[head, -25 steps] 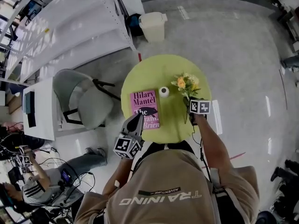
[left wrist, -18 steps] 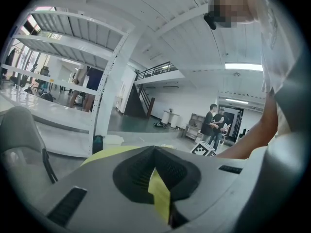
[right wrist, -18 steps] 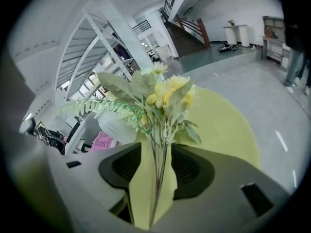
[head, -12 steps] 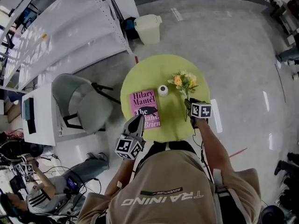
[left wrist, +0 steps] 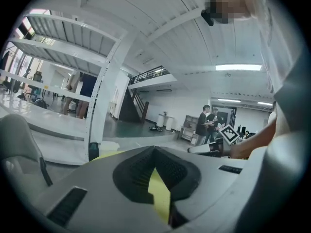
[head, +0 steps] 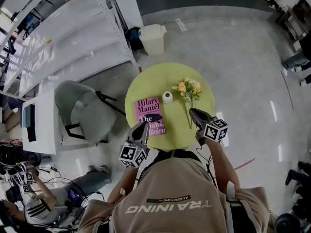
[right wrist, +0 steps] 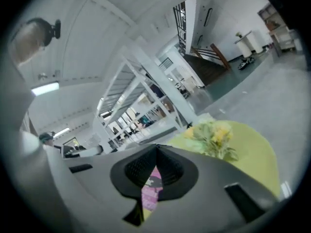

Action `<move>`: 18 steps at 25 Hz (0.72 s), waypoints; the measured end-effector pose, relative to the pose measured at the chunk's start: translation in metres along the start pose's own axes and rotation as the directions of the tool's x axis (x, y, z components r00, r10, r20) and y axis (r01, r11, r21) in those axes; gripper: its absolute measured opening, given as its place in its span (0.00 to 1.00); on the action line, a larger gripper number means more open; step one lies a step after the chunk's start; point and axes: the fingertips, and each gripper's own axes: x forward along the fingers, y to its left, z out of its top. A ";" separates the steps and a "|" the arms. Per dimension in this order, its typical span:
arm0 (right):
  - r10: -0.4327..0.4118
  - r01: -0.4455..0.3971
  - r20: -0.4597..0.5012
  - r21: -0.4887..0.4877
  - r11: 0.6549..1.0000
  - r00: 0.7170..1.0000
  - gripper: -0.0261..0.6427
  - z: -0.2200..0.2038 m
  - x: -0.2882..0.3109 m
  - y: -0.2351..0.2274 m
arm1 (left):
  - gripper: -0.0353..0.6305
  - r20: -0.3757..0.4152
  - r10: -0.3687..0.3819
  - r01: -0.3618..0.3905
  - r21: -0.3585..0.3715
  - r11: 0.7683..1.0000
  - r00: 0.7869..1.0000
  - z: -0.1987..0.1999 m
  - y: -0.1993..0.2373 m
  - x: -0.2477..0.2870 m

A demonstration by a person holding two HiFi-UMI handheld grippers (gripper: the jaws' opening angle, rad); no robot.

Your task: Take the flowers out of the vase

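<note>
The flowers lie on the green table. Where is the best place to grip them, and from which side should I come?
Probably the bare stem, below the soft blooms. It lies flat on the table, pointing to the near edge, so come from above on the right gripper's side, with the jaws across the stem.

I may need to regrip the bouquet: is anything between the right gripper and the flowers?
Nothing visible does. The flowers lie on the table, right of the vase, their stem running beside the right gripper, which is shut and empty. The book sits well left.
</note>
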 end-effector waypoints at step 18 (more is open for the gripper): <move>0.000 0.114 0.211 -0.532 0.839 0.978 0.03 0.110 -0.049 0.129 | 0.07 0.098 0.018 -0.039 0.221 0.975 0.995 0.097 -0.030 0.001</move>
